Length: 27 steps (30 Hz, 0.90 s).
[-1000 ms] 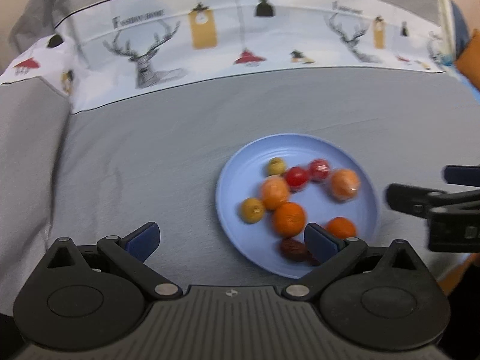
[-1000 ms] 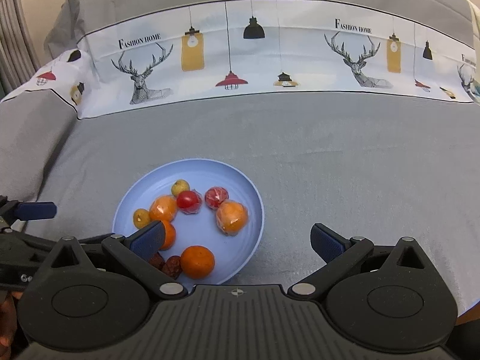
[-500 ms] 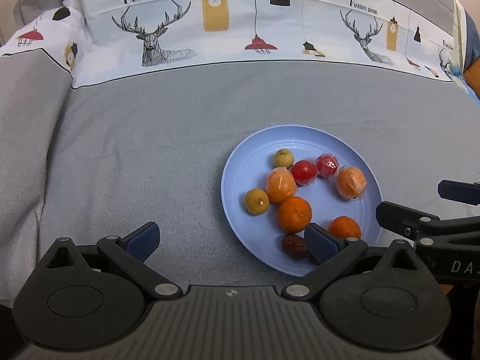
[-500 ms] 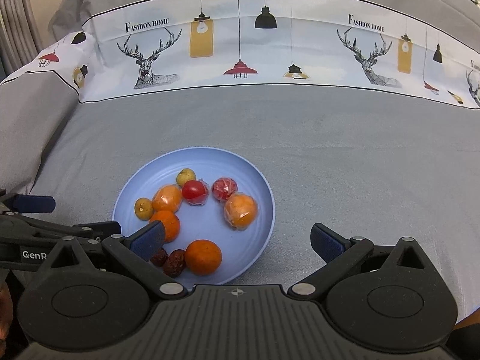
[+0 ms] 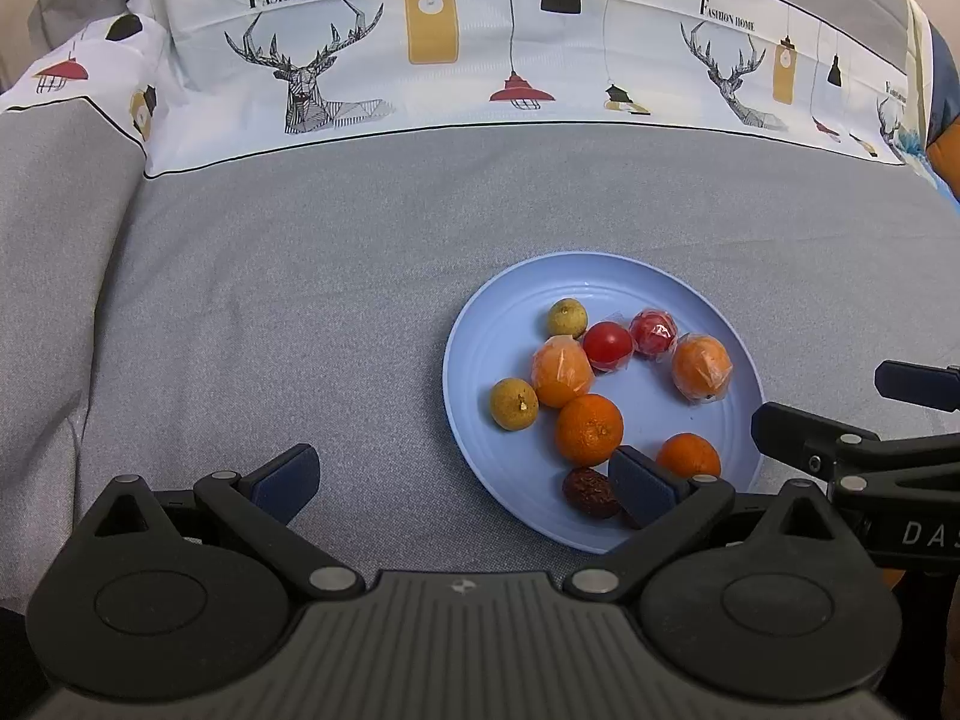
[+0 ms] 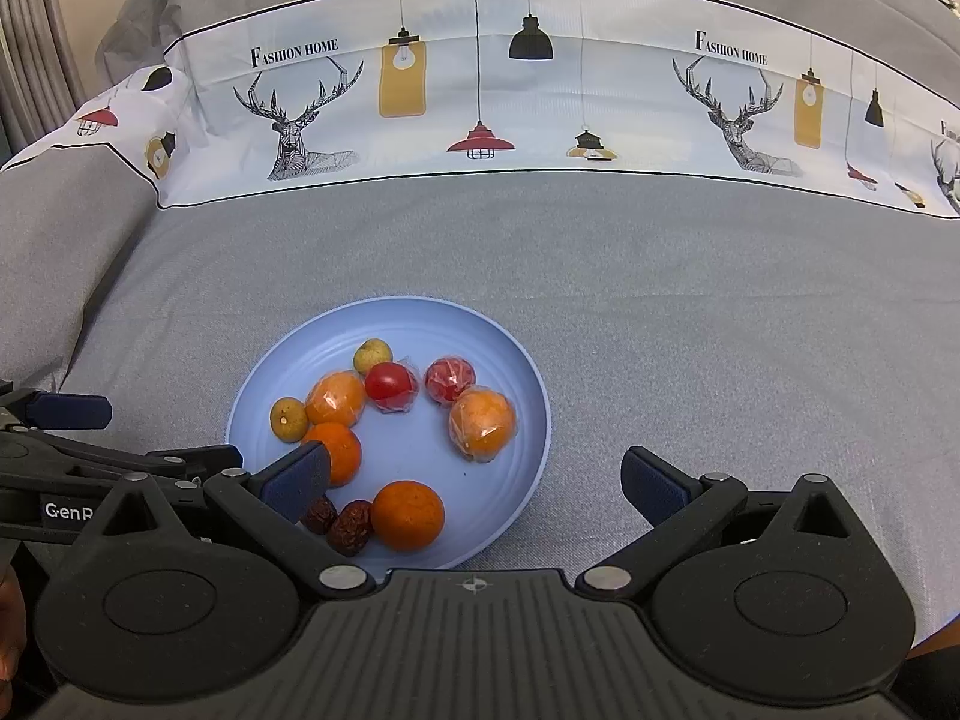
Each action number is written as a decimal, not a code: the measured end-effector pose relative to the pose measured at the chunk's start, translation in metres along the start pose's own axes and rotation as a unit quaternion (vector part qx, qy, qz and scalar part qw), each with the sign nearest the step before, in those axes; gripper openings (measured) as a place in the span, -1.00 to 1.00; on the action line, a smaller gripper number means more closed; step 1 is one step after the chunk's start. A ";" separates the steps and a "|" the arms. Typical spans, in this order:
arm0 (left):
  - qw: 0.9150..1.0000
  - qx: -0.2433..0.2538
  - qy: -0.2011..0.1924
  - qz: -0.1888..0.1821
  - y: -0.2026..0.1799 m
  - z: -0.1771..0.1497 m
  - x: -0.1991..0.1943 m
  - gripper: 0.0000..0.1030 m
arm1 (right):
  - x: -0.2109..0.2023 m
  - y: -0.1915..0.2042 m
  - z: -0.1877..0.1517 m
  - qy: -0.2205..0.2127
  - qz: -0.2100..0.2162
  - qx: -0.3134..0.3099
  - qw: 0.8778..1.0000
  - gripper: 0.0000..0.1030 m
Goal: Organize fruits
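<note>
Each gripper, left (image 5: 462, 483) and right (image 6: 474, 483), is matte black plastic with a ribbed centre, two round discs, silver pivot screws and dark blue finger pads (image 6: 298, 479). White lettering marks their sides.

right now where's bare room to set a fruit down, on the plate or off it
On the blue plate, the bare patch is the middle, ringed by the wrapped tomatoes, the wrapped orange and the bare orange; its far rim is also free. The left side and the near edge by the dates are crowded. Off the plate, the grey cloth lies bare all around.
</note>
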State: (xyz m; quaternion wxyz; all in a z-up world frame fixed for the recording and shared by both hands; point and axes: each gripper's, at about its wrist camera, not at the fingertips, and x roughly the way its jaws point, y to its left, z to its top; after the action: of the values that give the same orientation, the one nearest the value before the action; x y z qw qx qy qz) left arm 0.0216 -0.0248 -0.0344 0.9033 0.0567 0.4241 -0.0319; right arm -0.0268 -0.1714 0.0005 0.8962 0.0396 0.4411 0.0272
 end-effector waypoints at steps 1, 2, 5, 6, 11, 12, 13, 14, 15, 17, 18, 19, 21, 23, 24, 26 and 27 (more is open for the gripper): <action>1.000 -0.001 0.000 -0.001 0.001 0.000 0.000 0.99 | 0.000 0.000 0.000 0.000 0.000 0.001 1.000 0.99; 1.000 -0.002 0.000 -0.003 0.001 0.001 0.000 0.99 | -0.001 0.000 0.000 -0.001 0.001 0.001 1.000 0.99; 1.000 -0.004 0.001 -0.004 0.002 0.001 0.000 0.99 | -0.001 0.000 0.001 0.000 0.000 0.002 1.000 0.99; 1.000 -0.004 0.001 -0.005 0.002 0.001 0.000 0.99 | -0.001 0.000 0.001 0.000 0.000 0.002 1.000 0.99; 1.000 -0.005 0.003 -0.006 0.002 0.001 0.000 0.99 | -0.001 0.000 0.001 0.000 0.000 0.003 1.000 0.99; 1.000 -0.006 0.004 -0.006 0.002 0.001 0.000 0.99 | -0.001 0.000 0.001 0.000 0.000 0.003 1.000 0.99; 1.000 -0.006 0.004 -0.006 0.002 0.001 0.000 0.99 | -0.001 0.000 0.001 0.000 0.000 0.003 1.000 0.99; 1.000 -0.006 0.004 -0.007 0.002 0.001 0.001 0.99 | -0.001 0.000 0.001 0.000 0.000 0.003 1.000 0.99; 1.000 -0.006 0.004 -0.007 0.002 0.001 0.001 0.99 | -0.001 0.000 0.001 0.000 0.000 0.003 1.000 0.99; 1.000 -0.007 0.005 -0.007 0.002 0.000 0.001 0.99 | 0.000 0.000 0.001 0.000 0.000 0.003 1.000 0.99; 1.000 -0.007 0.005 -0.007 0.002 0.000 0.001 0.99 | 0.000 0.000 0.001 0.000 0.001 0.003 1.000 0.99; 1.000 -0.007 0.005 -0.008 0.002 0.000 0.001 0.99 | 0.000 0.000 0.001 0.000 0.001 0.003 1.000 0.99; 1.000 -0.008 0.005 -0.008 0.001 0.000 0.001 0.99 | 0.000 -0.001 0.001 0.000 0.001 0.003 1.000 0.99; 1.000 -0.008 0.005 -0.009 0.001 0.000 0.002 0.99 | 0.000 -0.001 0.001 0.000 0.001 0.003 1.000 0.99; 1.000 -0.008 0.005 -0.009 0.001 0.000 0.002 0.99 | 0.000 -0.001 0.001 0.000 0.001 0.003 1.000 0.99; 1.000 -0.008 0.005 -0.009 0.001 0.000 0.002 0.99 | 0.000 -0.001 0.001 0.000 0.001 0.003 1.000 0.99; 1.000 -0.008 0.006 -0.009 0.001 0.000 0.002 0.99 | 0.000 -0.001 0.001 0.000 0.001 0.003 1.000 0.99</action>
State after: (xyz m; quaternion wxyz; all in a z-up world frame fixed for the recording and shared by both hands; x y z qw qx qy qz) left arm 0.0229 -0.0238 -0.0359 0.9011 0.0456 0.4298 -0.0360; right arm -0.0264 -0.1722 0.0008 0.8959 0.0430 0.4413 0.0265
